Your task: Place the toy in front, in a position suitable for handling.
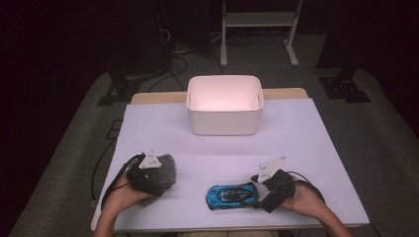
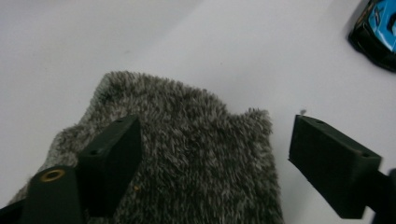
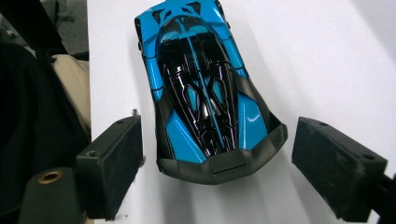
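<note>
A grey fuzzy cloth (image 1: 167, 169) lies at the front left of the white table (image 1: 306, 143). My left gripper (image 1: 150, 178) hangs over it, open. In the left gripper view the cloth (image 2: 196, 140) spreads under the left gripper (image 2: 215, 154): one jaw stands above the fabric, the other over bare table past its edge. A blue and black toy car (image 1: 231, 195) sits at the front, right of centre. My right gripper (image 1: 263, 190) is at the car's right end. In the right gripper view the car (image 3: 201, 93) points away, its near end between the open jaws of the right gripper (image 3: 217, 144), with gaps on both sides.
A white plastic bin (image 1: 225, 126) stands at the back middle of the table. The car (image 2: 376, 28) also peeks in at the top right of the left gripper view. The table's front edge runs close behind both hands. Dark floor and stands surround the table.
</note>
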A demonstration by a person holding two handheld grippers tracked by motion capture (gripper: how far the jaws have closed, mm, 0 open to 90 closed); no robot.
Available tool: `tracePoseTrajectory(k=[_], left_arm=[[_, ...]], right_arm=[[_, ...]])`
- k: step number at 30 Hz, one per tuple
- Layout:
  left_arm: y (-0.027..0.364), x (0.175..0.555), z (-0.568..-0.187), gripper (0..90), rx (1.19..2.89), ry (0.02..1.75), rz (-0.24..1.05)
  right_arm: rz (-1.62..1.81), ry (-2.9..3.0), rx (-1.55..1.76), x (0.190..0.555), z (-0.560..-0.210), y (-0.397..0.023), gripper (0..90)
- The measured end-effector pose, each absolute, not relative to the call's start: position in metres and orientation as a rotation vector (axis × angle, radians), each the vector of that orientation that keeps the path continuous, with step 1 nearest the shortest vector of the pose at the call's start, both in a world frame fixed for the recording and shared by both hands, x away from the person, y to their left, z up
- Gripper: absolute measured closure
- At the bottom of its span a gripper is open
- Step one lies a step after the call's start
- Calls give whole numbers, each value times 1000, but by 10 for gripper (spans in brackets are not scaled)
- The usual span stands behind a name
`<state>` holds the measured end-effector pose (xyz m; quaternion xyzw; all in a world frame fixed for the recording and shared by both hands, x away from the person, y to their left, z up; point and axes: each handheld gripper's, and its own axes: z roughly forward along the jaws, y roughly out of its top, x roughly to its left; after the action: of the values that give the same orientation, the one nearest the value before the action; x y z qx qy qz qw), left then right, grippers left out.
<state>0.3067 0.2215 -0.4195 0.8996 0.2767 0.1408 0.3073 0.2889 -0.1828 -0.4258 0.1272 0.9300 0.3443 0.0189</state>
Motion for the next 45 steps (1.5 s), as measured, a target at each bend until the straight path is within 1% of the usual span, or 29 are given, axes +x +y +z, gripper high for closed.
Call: tracePoseTrajectory(k=[1, 2, 4, 9, 13, 15, 17, 19, 21, 22, 24, 29, 33, 36, 41, 43, 45], left_arm=[[221, 307, -420, 183, 2382, 727, 373], [221, 306, -420, 216, 2380, 718, 364], [220, 306, -421, 234, 2382, 709, 365], [221, 307, -425, 350, 2398, 700, 357], [221, 307, -430, 427, 2413, 706, 369], [221, 308, -431, 495, 2415, 694, 374], [222, 309, -432, 570, 2401, 710, 351], [223, 311, -432, 636, 2384, 737, 362], [221, 312, -432, 675, 2371, 743, 367], [220, 312, -432, 707, 2377, 732, 363], [215, 311, -431, 739, 2380, 711, 369], [197, 304, -421, 771, 2324, 596, 286], [167, 299, -409, 772, 2272, 473, 221], [138, 298, -405, 772, 2276, 372, 164], [91, 300, -409, 785, 2301, 231, 64], [78, 300, -411, 785, 2333, 183, 60], [74, 300, -414, 771, 2354, 176, 53]], right_arm=[[1072, 2877, 385, 289, -428, -183, 154], [1081, 2876, 382, 289, -430, -182, 154], [1085, 2883, 380, 289, -434, -179, 153], [1055, 2873, 335, 288, -440, -176, 156], [1054, 2885, 364, 289, -444, -177, 157], [1043, 2888, 353, 291, -446, -178, 157], [1042, 2891, 351, 291, -447, -178, 158], [1038, 2889, 340, 291, -448, -178, 158], [1040, 2891, 333, 292, -448, -177, 159], [1041, 2892, 326, 292, -449, -177, 176], [1048, 2899, 313, 292, -449, -177, 189], [1049, 2903, 315, 292, -451, -174, 208], [1044, 2903, 327, 291, -452, -172, 209], [1056, 2897, 328, 291, -453, -172, 209], [1059, 2899, 329, 291, -453, -172, 207], [1057, 2895, 329, 291, -453, -173, 208], [1060, 2891, 336, 290, -453, -173, 208]])
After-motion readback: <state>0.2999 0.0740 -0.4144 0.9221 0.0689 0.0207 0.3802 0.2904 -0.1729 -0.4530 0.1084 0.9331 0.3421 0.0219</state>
